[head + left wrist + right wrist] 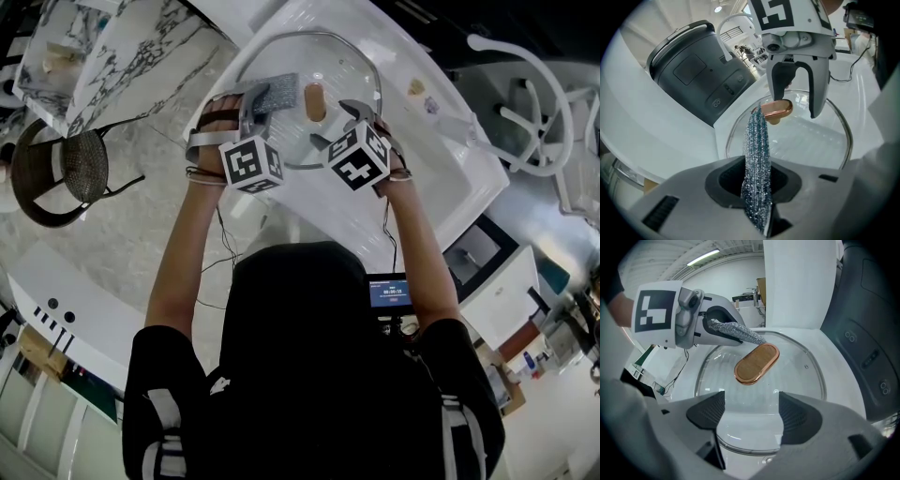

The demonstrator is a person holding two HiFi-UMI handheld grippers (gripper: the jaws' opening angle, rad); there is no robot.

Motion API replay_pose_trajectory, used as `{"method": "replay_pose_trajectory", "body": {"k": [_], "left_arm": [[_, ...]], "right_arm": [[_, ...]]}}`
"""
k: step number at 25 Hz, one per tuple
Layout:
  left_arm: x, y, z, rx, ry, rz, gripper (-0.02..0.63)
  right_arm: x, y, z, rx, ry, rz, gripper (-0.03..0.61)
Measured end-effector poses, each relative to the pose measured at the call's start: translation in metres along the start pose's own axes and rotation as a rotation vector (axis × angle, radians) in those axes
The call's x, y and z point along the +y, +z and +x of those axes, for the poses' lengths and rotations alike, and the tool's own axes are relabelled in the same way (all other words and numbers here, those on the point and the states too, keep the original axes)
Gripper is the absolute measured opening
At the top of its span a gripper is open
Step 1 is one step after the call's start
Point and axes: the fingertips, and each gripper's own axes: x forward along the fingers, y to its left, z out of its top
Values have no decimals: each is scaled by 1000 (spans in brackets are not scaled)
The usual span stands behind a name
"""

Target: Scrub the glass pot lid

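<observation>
The glass pot lid (799,376) lies flat under the right claw (752,414), jaws wide and empty, so I'd pin its near rim there while the left claw (757,183), clamped on the glittery scouring pad (757,136), rubs firmly beside the knob (778,110).

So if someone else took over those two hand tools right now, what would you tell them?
The left gripper is shut on the scrub cloth, whose tip is by the knob.
The right gripper is open and empty, over the glass lid at its near rim.
The lid lies flat, knob up, on a white surface.
Done: cloth in hand; whether any scrubbing happened doesn't show.
Left: scrub the glass.
</observation>
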Motion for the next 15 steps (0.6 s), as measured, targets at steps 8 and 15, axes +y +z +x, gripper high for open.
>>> {"method": "replay_pose_trajectory", "body": {"k": [8,15], "left_arm": [[-18,-1,-15,1,-19,-12,72],[-37,-2,-29,5,-40,-42,72]], "right_arm": [[0,-1,0,6,-1,2,347],[1,-1,-1,6,-5,4,347]]}}
